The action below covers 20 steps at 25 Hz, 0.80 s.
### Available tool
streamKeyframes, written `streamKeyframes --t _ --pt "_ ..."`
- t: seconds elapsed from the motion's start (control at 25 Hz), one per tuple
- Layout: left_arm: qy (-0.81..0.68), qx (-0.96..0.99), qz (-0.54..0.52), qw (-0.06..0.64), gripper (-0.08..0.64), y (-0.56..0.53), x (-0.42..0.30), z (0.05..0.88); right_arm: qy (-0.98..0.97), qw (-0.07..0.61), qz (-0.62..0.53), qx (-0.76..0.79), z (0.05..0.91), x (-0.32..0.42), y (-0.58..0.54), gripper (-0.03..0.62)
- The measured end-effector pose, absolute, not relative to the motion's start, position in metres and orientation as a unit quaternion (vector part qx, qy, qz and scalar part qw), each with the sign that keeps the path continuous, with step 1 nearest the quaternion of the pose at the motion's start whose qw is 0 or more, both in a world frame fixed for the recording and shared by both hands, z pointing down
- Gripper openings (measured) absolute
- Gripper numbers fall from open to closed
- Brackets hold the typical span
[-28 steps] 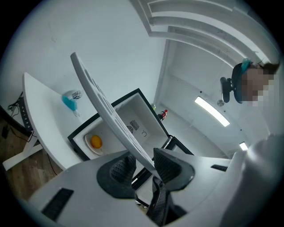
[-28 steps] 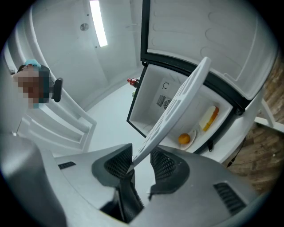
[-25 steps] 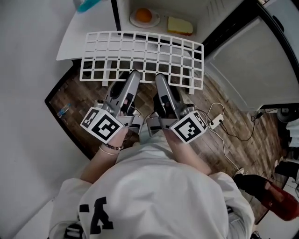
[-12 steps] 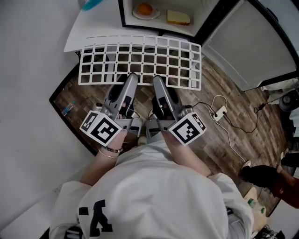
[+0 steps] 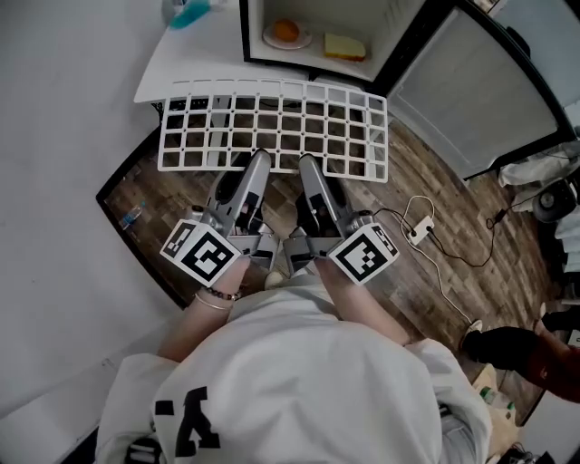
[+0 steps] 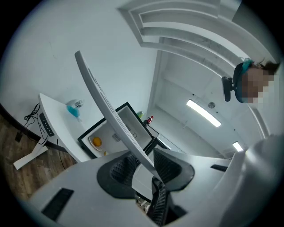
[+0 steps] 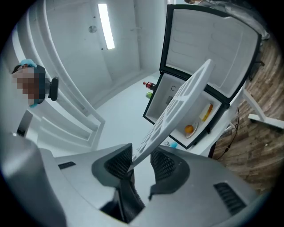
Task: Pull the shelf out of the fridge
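Wood-look floor (image 5: 426, 272) under a white wall; small fridge (image 5: 362, 18) stands open at the top of the head view, its door (image 5: 471, 100) swung out to the right. White desk (image 5: 195, 63) just beside the fridge on the left.

White grid shelf (image 5: 272, 122) is held roughly level in the air in front of the fridge opening. It looks clear of the fridge, so the pull seems about done.

Left gripper (image 5: 258, 159) is clamped on the shelf's near edge; its own view shows the pads pinching the rim. Right gripper (image 5: 306, 163) grips the same edge just beside it, the rim also nipped between its pads.

Plate with an orange (image 5: 287, 34) and a yellow block (image 5: 345, 47) sit inside the fridge. Cable (image 5: 444, 254) and power strip (image 5: 419, 233) lie on the floor to the right.

Risks, as I judge them:
- Both grips sit close together mid-edge, so the far side hangs unsupported. The shelf could droop or rock sideways and slide out of the pads.
- The left corner is near the desk edge, and a swing could knock it.
- Stepping back blind, a foot could catch the cable.
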<state>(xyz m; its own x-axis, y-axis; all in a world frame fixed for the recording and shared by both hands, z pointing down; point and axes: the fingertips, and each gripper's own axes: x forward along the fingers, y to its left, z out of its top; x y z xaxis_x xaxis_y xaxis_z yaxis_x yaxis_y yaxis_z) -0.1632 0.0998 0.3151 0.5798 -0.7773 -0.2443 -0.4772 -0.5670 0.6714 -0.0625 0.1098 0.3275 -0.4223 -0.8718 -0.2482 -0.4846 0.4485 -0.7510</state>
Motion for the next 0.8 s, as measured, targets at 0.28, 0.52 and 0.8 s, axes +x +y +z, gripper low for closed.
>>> streamKeyframes --t 0.28,0.52,0.8 --pt "-0.371 0.842 -0.271 0.284 0.126 0.124 -0.159 0.320 0.790 0.326 -0.295 -0.428 0.333 -0.057 0.133 0.145" --pt "-0.376 0.838 -0.276 0.284 0.125 0.150 -0.153 0.320 0.796 0.327 -0.286 -0.422 0.330 -0.052 0.158 0.144" --pt "-0.382 0.832 -0.276 0.291 0.115 0.195 -0.131 0.326 0.804 0.306 -0.270 -0.432 0.333 -0.030 0.205 0.146"
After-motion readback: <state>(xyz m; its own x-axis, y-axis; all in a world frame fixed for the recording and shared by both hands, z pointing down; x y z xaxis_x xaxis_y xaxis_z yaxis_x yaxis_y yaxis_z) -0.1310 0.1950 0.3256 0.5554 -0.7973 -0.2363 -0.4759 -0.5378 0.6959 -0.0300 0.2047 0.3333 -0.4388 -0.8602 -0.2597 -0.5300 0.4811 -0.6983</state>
